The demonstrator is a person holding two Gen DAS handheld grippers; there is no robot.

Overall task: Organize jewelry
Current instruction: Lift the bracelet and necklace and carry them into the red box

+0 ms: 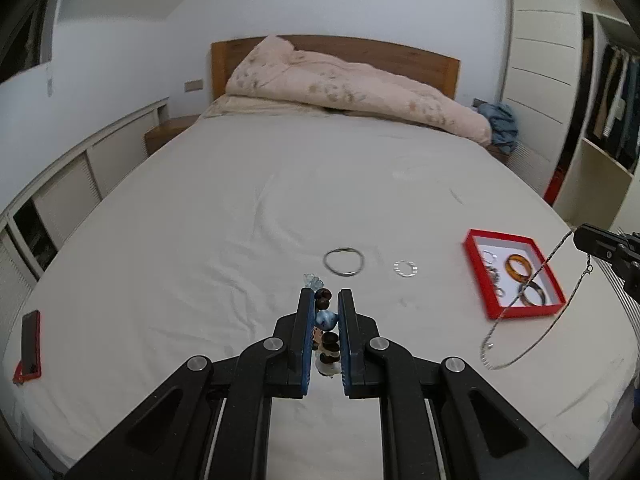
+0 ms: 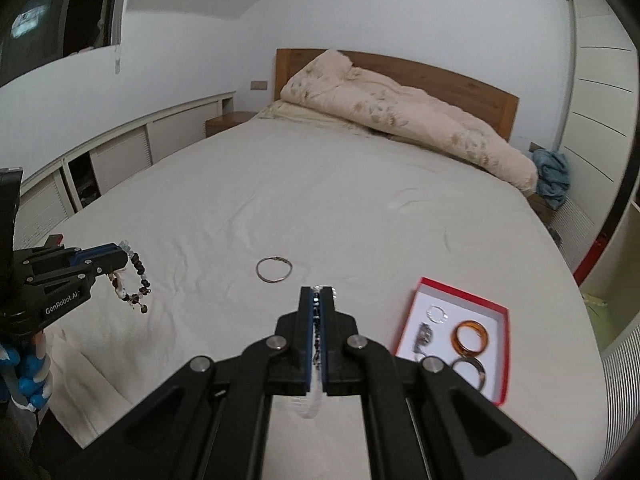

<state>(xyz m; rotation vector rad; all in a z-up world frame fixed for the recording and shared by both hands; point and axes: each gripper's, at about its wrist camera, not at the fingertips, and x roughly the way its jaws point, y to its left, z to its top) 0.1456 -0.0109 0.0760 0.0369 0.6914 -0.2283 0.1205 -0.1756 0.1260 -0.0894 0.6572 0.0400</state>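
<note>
My left gripper (image 1: 325,295) is shut on a beaded bracelet (image 1: 325,322) of dark brown, blue and clear beads, held above the white bed sheet; it also shows in the right wrist view (image 2: 134,276), hanging from the left gripper (image 2: 120,258). My right gripper (image 2: 318,291) is shut on a thin silver chain necklace (image 1: 520,312), which dangles over the red box (image 1: 472,240). The red box (image 2: 505,356) holds an amber ring (image 2: 470,338), a dark ring (image 2: 470,372) and small silver pieces. A silver bangle (image 1: 344,262) and a small clear ring (image 1: 406,269) lie on the sheet.
A red-cased phone (image 1: 29,342) lies at the bed's left edge. A folded pink duvet (image 1: 352,88) sits by the wooden headboard. Low cabinets run along the left wall; a wardrobe (image 1: 608,92) stands at the right.
</note>
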